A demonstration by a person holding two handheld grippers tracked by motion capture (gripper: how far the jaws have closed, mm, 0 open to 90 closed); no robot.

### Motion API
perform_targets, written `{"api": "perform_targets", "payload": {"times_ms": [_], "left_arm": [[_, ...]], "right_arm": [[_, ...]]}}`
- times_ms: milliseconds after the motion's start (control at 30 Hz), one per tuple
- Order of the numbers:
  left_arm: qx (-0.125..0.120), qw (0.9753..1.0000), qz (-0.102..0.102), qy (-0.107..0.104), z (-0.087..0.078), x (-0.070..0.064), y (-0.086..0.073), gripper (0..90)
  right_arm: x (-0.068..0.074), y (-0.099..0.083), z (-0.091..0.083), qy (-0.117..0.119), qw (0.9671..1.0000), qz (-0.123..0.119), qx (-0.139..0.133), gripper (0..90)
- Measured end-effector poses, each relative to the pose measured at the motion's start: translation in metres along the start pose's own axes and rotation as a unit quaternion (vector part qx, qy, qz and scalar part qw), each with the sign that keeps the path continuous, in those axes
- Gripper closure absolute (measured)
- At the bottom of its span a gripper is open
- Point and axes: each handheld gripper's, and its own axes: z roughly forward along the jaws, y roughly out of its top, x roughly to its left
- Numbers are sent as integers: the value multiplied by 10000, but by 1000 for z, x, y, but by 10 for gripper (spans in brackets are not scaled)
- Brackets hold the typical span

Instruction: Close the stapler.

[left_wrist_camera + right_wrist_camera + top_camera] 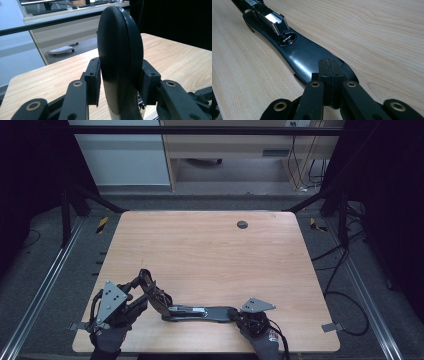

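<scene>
We see a pale wood table [210,255] with rounded corners — its grain runs side to side in the high view. Toward one o'clock from its middle, near the far edge, sits a small dark round grommet [242,224]. A long black stapler [200,312], opened out flat, lies along the near edge at about six o'clock, its base stretched left to right on the wood. In the right gripper view we see that base [304,53] resting flat on the board, a shiny metal plate set into it. The stapler's other arm [120,57] rises off the table — upright in the left gripper view.
</scene>
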Motion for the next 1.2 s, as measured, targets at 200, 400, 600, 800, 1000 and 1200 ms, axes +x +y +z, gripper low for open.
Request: {"api": "perform_targets", "payload": {"times_ms": [200,400,600,800,1000,1200], "left_arm": [[96,9999,59,11,1,-2,3,580],[69,9998,210,10,5,-6,6,582],[172,9994,301,28,8,-14,9,584],[218,9989,405,13,10,-17,11,585],[243,9985,497,11,13,-22,13,586],[265,9980,566,-10,15,-25,15,586]], "right_arm": [[0,0,0,4,10000,4,-18,900],[0,0,0,7,10000,5,-9,900],[0,0,0,5,10000,8,-9,900],[0,0,0,24,10000,11,-15,900],[0,0,0,14,10000,3,-18,900],[-1,0,0,19,10000,2,-18,900]]}}
